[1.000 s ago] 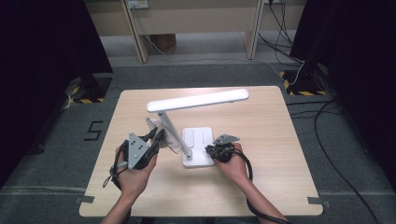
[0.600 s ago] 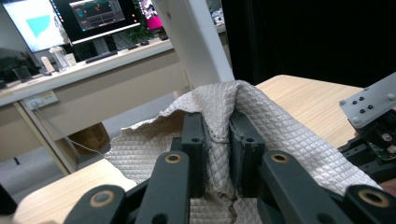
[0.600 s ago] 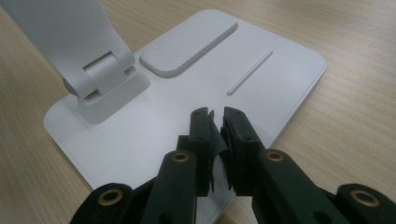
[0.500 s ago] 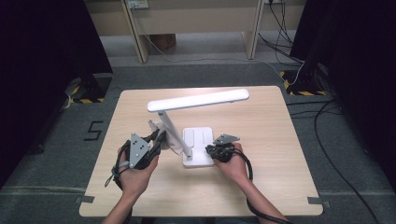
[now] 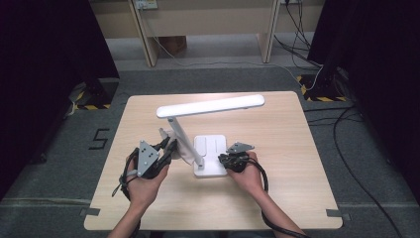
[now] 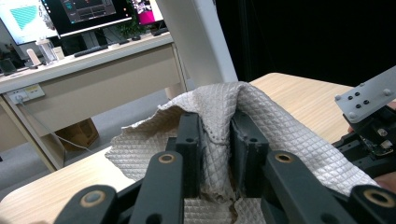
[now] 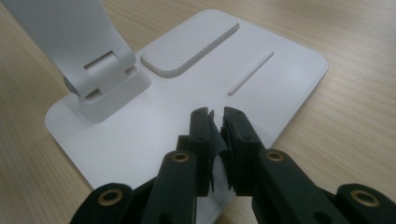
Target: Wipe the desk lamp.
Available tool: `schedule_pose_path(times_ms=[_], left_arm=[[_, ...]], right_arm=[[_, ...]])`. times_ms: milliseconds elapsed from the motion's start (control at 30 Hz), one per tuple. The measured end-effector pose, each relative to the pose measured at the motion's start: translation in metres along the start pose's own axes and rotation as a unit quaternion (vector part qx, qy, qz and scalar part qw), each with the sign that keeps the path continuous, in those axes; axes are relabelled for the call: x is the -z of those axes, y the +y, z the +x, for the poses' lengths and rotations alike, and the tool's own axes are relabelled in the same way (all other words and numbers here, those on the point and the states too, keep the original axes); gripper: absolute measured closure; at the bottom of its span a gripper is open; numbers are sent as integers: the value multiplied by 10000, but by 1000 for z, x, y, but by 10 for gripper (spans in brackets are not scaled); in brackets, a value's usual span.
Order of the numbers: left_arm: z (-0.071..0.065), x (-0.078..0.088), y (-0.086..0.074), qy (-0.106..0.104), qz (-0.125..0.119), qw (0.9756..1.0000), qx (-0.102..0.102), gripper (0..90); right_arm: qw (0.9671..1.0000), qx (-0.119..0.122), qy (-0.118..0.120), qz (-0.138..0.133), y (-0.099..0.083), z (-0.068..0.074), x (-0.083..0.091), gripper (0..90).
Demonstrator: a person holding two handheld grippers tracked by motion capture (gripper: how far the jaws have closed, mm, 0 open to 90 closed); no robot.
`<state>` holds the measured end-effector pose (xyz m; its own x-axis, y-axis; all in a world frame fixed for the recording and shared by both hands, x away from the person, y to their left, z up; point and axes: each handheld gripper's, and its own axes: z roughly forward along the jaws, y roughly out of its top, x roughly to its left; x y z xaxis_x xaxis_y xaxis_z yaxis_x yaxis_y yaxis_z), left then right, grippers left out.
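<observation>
High view: a white desk lamp (image 5: pixel 205 148) stands mid-table on the light wooden table (image 5: pixel 297 148), its flat base near the front edge, its stem slanting up to a long head lying left to right. The left gripper (image 5: pixel 168 148) sits just left of the stem with a pale quilted cloth (image 5: pixel 181 148) bunched against the stem. The right gripper (image 5: pixel 229 159) rests at the right edge of the base.

Left gripper view: the cloth (image 6: pixel 261 121) is draped over and between the black jaws, which stand narrowly apart around a fold of it and have just been opening a little; the lamp stem (image 6: pixel 201 42) rises right behind.

Right gripper view: the right gripper (image 7: pixel 217 116) has its jaws drawn nearly together, tips resting on the lamp base (image 7: pixel 154 140) near its right edge, nothing between them; the stem's hinge (image 7: pixel 105 70) lies far left.
</observation>
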<state>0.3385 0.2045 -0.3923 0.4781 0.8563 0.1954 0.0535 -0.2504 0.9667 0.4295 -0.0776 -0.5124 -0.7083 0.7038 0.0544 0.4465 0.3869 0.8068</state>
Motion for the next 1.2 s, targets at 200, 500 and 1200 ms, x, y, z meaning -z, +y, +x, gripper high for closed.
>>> schedule_pose_path(times_ms=[200,500,1200], left_arm=[[-1,-1,1,38,36,10000,-38,769],[-1,-3,-3,-9,64,10000,-33,794],[-4,-10,-19,-92,99,9998,150,790]], right_arm=[[10000,-4,-10,-5,0,0,0,825],[10000,-37,-15,-15,-1,0,0,825],[10000,-45,-12,-33,-1,0,0,825]])
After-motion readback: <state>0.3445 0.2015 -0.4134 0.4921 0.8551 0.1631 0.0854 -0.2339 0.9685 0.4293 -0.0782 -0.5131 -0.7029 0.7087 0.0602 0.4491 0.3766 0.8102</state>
